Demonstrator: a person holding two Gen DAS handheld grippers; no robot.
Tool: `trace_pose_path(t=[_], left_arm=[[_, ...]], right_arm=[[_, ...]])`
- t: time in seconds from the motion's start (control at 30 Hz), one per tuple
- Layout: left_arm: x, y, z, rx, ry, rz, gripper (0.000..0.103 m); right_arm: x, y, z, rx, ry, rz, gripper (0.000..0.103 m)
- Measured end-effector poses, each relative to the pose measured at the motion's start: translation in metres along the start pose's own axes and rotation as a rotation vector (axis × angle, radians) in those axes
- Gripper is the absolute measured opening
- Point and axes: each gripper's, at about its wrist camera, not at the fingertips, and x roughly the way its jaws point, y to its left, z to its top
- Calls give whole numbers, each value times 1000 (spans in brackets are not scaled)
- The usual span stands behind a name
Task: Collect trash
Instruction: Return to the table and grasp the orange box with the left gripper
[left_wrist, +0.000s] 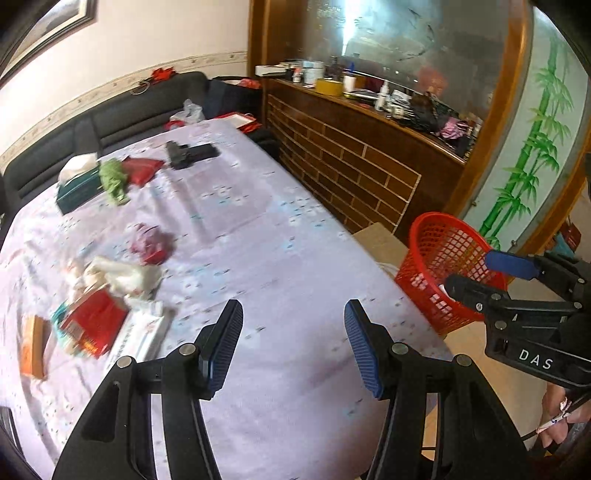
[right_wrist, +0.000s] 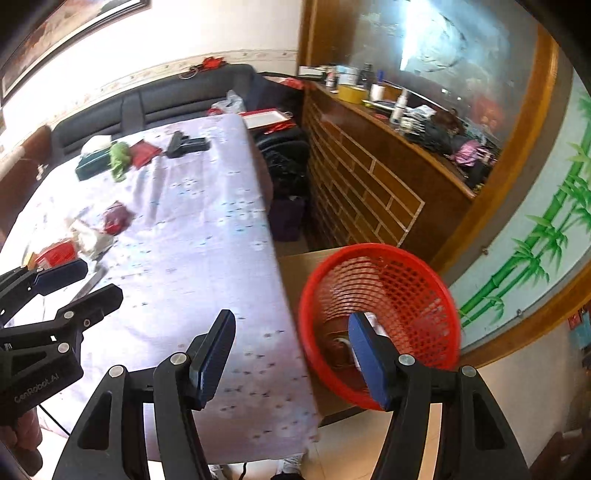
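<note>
A red mesh basket (left_wrist: 443, 266) stands on a cardboard box at the table's right edge; it also shows in the right wrist view (right_wrist: 399, 288), with some trash inside. On the lilac tablecloth (left_wrist: 258, 240) lie a crumpled white wrapper (left_wrist: 122, 277), a dark red crumpled wrapper (left_wrist: 149, 242), a red packet (left_wrist: 94, 321) and an orange box (left_wrist: 33, 347). My left gripper (left_wrist: 293, 343) is open and empty above the table's near part. My right gripper (right_wrist: 291, 358) is open and empty, its right finger in front of the basket.
A teal tissue box (left_wrist: 77, 188), a green cloth (left_wrist: 114, 181), a red pouch (left_wrist: 144, 168) and a black object (left_wrist: 190, 153) lie at the table's far end. A dark sofa (left_wrist: 110, 122) runs behind. A wooden counter (left_wrist: 351, 158) with clutter stands to the right.
</note>
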Motion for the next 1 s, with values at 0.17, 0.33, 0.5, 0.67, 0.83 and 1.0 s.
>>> trace_pose_path(t=[0.17,0.33,0.5,0.67,0.83,1.0], left_arm=[[-13,32,-15,-42,11,41,56],[-29,79,-35,-120,22,108,56],[-47,145,-56,-231,32,196,56],[-49,223,-75,-313,83,325,56],[-42,295,-81,-396,113,446,71],[-8,342,-81,-427,197,452,73]], right_arm=[[11,34,-4,-2,55,120,68],[26,75,-7,-24,117,229,68],[41,120,-4,-46,168,323,68],[43,156,-3,-97,175,358,68],[45,176,-1,-135,178,377,68],[50,182,1,-147,193,379,68]])
